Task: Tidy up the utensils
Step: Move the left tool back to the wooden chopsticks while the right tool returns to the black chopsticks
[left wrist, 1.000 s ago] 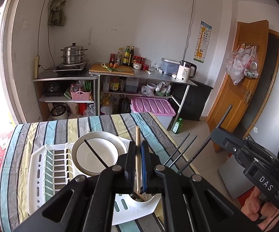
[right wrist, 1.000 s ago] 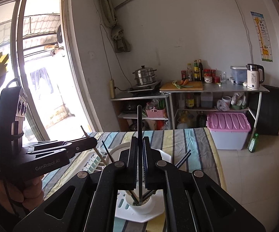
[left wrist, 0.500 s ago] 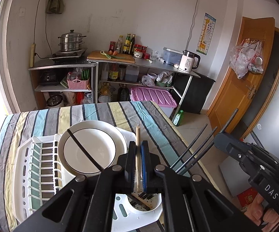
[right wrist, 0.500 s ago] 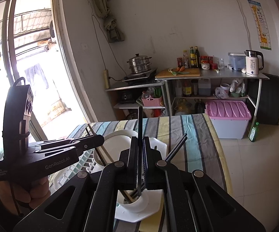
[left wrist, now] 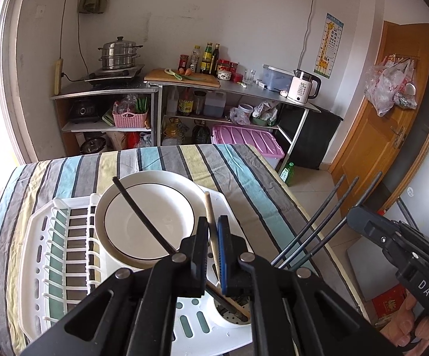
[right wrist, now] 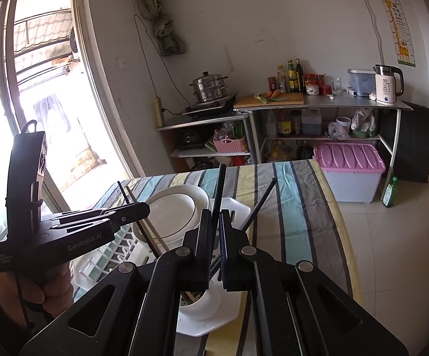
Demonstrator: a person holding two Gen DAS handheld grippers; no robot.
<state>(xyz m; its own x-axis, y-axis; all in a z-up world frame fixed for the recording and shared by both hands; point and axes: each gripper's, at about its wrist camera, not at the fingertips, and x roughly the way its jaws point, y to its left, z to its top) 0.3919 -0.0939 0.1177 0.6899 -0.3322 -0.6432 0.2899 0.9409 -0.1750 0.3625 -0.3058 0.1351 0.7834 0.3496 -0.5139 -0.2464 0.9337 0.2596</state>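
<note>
The left gripper (left wrist: 213,231) is clamped on a wooden chopstick (left wrist: 209,207), and the right gripper (right wrist: 215,222) is clamped on a black chopstick (right wrist: 219,190). Both lower ends are seen inside the white utensil cup (left wrist: 233,316) at about 5 o'clock from the plate (left wrist: 152,216) on the drying rack (left wrist: 57,255). If a stick is released while it leans, it could be tipped against the other dark chopsticks (left wrist: 327,222) at 3 o'clock or be caught on the cup rim, and it could fall onto the striped tablecloth (left wrist: 259,187). Compared with one second before, both grippers are found lower, and the sticks are set deeper in the cup.
</note>
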